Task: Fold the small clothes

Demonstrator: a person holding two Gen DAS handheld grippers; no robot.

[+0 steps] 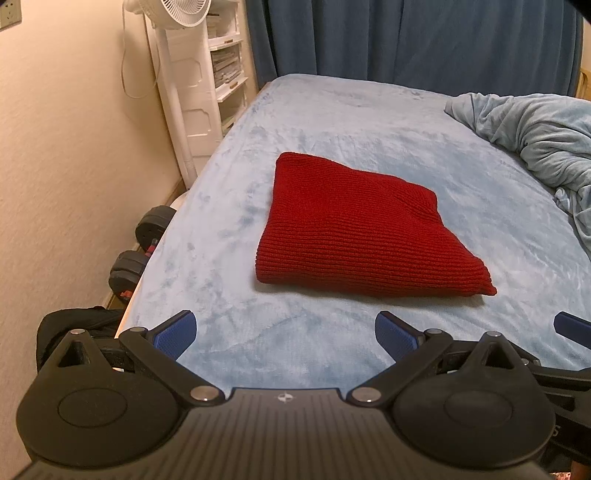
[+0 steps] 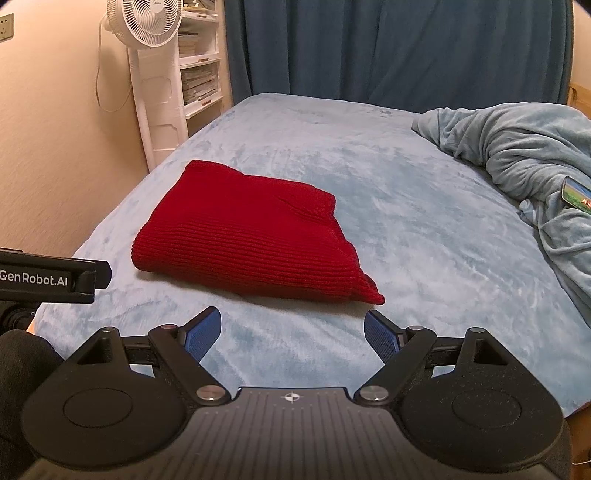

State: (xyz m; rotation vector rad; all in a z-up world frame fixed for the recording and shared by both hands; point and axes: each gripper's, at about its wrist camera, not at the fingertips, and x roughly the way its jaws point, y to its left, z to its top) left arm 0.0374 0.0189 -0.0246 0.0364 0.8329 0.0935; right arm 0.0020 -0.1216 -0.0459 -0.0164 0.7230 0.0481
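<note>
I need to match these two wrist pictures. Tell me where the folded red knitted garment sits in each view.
Left wrist view: the folded red knitted garment lies centre-right on the light blue plush bedspread.
Right wrist view: the garment lies left of centre.
Shared landmark: the white pedestal fan at upper left.

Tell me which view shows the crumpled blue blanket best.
The right wrist view: the crumpled blue blanket fills its right side, folds clear, a picture label on it. The left wrist view catches only part of the blanket at its right edge.
</note>
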